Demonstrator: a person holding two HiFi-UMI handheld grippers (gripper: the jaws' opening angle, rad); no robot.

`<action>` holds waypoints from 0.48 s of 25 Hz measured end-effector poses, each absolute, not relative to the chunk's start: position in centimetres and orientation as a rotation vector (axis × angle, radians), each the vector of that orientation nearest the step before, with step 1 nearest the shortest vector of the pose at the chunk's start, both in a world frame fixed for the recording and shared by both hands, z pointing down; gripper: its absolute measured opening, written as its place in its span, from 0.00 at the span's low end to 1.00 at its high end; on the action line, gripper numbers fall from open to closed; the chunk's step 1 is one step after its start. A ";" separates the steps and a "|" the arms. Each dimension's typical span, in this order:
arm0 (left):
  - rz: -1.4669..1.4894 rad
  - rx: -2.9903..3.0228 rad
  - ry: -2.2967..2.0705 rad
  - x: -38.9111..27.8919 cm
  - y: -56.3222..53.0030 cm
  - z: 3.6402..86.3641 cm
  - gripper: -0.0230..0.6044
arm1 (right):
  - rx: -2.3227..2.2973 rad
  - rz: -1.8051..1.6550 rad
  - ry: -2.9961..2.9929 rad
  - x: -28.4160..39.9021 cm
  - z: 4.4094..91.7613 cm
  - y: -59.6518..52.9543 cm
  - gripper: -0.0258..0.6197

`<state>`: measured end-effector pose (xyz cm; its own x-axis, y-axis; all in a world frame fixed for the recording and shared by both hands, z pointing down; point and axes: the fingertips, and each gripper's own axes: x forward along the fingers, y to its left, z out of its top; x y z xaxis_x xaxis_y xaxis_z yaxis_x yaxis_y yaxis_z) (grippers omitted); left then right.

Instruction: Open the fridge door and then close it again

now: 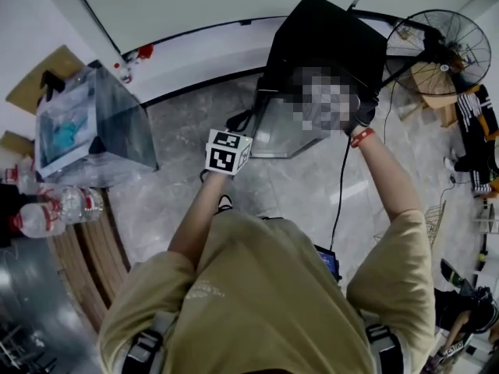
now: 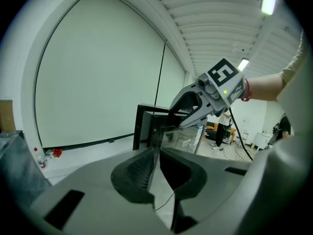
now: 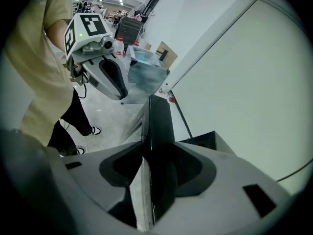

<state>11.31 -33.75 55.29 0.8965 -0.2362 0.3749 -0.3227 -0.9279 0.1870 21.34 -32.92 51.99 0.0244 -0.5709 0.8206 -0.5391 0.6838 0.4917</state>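
A small black fridge (image 1: pixel 327 37) stands on the floor with its glass door (image 1: pixel 284 127) swung open towards me. The left gripper (image 1: pixel 248 127), under its marker cube, is shut on the door's thin glass edge; in the left gripper view the pane (image 2: pixel 157 146) runs between its near-closed jaws (image 2: pixel 156 173). The right gripper is hidden behind a mosaic patch in the head view. In its own view the right gripper (image 3: pixel 150 180) is shut on the door's thick black frame (image 3: pixel 159 121). Each gripper shows in the other's view: the right gripper (image 2: pixel 193 109) and the left gripper (image 3: pixel 123 93).
A clear plastic box (image 1: pixel 90 123) stands at the left, with water bottles (image 1: pixel 54 209) by a wooden bench. A floor fan (image 1: pixel 437 49) is right of the fridge. A black cable (image 1: pixel 341 185) trails across the tiled floor. People stand in the background.
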 end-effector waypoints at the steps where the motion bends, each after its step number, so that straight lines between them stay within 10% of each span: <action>1: 0.520 2.819 -0.408 11.3 -34.1 55.4 0.11 | 0.934 -0.022 -1.615 21.5 52.0 -33.2 0.36; 12: 0.534 2.847 -0.255 11.6 -37.7 56.3 0.11 | 1.048 0.052 -1.506 23.6 52.3 -36.2 0.37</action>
